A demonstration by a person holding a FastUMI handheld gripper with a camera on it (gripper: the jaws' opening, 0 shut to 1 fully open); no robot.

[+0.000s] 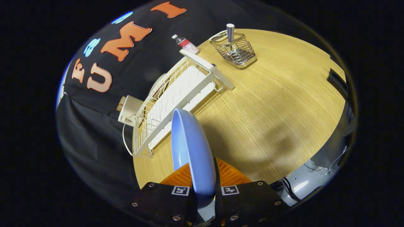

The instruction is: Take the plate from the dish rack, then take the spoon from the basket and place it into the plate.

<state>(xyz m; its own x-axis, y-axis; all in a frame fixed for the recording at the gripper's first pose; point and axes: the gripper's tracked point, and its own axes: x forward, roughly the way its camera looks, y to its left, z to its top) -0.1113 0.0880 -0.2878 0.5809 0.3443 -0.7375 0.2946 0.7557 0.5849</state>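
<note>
Between the tool's nearly closed fingers, a blue plate clamped on edge, above the wooden table.

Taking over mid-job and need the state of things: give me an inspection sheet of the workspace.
Surface: round wooden table, bare ahead of the fingers.
Job's things: blue plate held on edge, out of the white rack; spoon upright in the wire basket beyond the rack.
Clutter: bottle behind the rack; white box beside it.
Gripper: fingers shut on the plate's rim.
Cables: thin wires off the table's edge.
Surroundings: black cloth wall.
</note>
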